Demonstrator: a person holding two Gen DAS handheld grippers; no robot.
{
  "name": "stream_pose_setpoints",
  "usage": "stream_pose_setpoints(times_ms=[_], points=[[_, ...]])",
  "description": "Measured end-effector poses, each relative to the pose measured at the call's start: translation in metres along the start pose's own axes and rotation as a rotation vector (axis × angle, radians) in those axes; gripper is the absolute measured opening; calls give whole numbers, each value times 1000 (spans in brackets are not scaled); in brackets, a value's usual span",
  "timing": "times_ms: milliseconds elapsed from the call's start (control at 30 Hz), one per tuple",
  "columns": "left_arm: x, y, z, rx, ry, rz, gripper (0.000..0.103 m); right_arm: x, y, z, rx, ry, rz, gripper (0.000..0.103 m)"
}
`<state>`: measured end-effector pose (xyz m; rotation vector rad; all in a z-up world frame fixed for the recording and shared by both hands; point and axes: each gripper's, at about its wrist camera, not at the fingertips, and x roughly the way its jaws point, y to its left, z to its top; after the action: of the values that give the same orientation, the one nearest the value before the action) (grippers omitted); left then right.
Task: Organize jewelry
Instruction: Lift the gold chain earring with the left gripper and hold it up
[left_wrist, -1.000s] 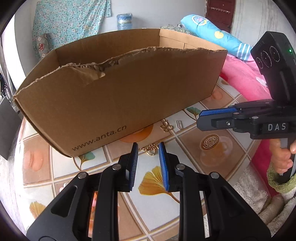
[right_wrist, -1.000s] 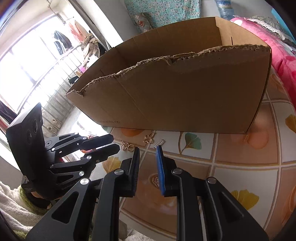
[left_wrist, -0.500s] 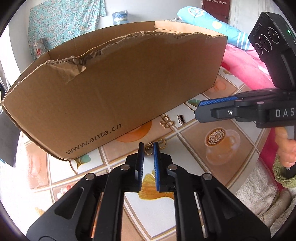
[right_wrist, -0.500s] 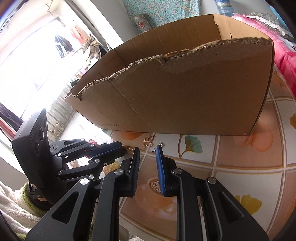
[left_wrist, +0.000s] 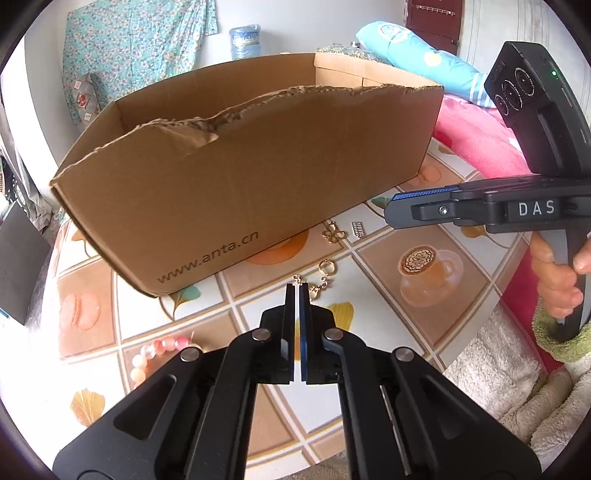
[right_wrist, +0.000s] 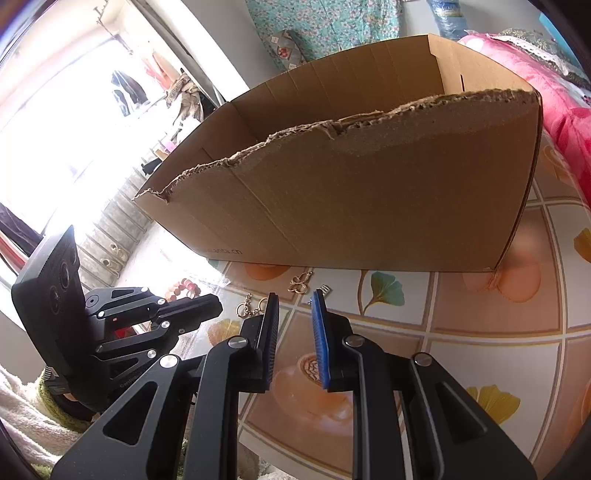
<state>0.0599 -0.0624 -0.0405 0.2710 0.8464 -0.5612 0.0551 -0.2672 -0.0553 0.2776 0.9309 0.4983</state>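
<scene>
A gold chain with rings (left_wrist: 325, 267) lies on the patterned tabletop before the torn cardboard box (left_wrist: 240, 177). My left gripper (left_wrist: 296, 286) is shut, its pads pinching one end of that chain; the rest trails to the right. A gold butterfly charm (left_wrist: 333, 233) and a small silver bar (left_wrist: 357, 229) lie close to the box wall. In the right wrist view my right gripper (right_wrist: 293, 299) stands open with nothing between its pads, just short of the silver bar (right_wrist: 325, 288) and the butterfly charm (right_wrist: 300, 282). To its left are the left gripper (right_wrist: 218, 304) and the chain (right_wrist: 251, 308).
A pink bead bracelet (left_wrist: 155, 350) lies at the left near my left gripper. A person's hand (left_wrist: 554, 280) grips the right gripper's handle. A pink blanket (left_wrist: 480, 140) and a white fleecy towel (left_wrist: 498, 369) border the table's right edge. The box (right_wrist: 369, 192) blocks the far side.
The left gripper's jaws have come together from apart to shut, around the end of the gold chain. The right gripper has kept still with the same gap.
</scene>
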Motion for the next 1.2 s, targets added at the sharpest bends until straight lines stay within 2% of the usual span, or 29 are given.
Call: stream_pose_setpoints(times_ms=[133, 200, 233, 267, 500, 633, 833, 933, 1200], points=[[0, -2, -2, -7, -1, -19, 3, 2, 3, 1, -8, 9, 4, 19], [2, -3, -1, -8, -5, -38, 11, 3, 5, 1, -12, 12, 4, 19], [5, -4, 0, -1, -5, -36, 19, 3, 6, 2, -14, 13, 4, 19], [6, -4, -1, 7, 0, -29, 22, 2, 6, 3, -15, 13, 5, 19], [17, -8, 2, 61, 13, -23, 22, 1, 3, 5, -14, 13, 2, 19], [18, -9, 4, 82, 19, -26, 10, 2, -1, 5, -7, 15, 3, 19], [19, -12, 6, 94, 18, -16, 9, 2, -2, 5, -9, 14, 7, 19], [18, -13, 6, 91, 14, -14, 3, 2, -2, 5, -6, 11, 6, 19], [7, -7, 3, 81, 0, -6, 3, 3, -1, 5, -10, 11, 6, 19]])
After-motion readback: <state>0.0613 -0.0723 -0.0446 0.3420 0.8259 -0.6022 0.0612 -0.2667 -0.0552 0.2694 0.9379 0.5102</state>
